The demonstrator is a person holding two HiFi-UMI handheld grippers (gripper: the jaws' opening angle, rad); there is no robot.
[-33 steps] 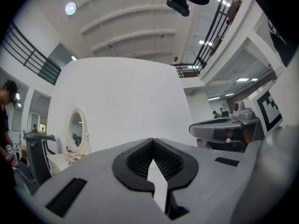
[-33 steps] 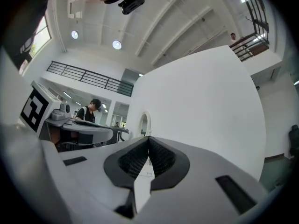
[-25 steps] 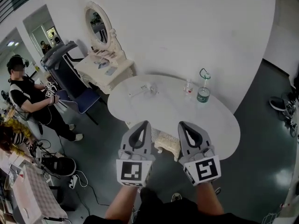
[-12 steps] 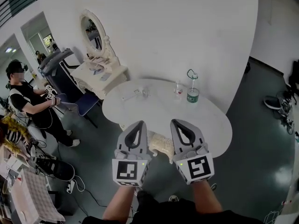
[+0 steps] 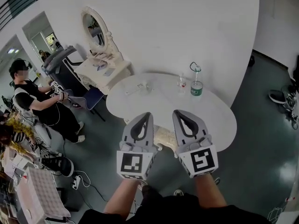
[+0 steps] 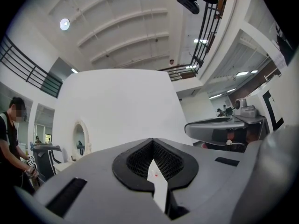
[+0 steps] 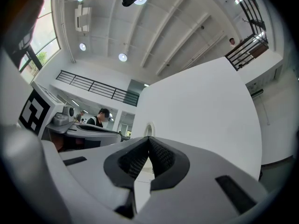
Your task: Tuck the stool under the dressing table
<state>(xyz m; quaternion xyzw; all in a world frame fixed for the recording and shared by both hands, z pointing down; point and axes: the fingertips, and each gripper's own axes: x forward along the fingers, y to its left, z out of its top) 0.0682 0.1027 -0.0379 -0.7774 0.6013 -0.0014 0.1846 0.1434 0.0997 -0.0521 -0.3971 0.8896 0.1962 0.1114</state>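
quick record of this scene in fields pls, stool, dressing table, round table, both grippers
stool: cream, on the floor at the round table's near edge, between the two grippers in the head view; not at the dressing table
dressing table: white, oval mirror, against the wall, far left
round table: white; bottle and small glass on it
left gripper: shut, empty
right gripper: shut, empty
person: at left, near the dressing table

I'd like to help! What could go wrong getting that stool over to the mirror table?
The cream carved stool shows between the shut left gripper and right gripper, clamped by neither, so it might slip if lifted. The round white table is close; a bump could topple its clear plastic bottle. A seated person crowds the white dressing table.
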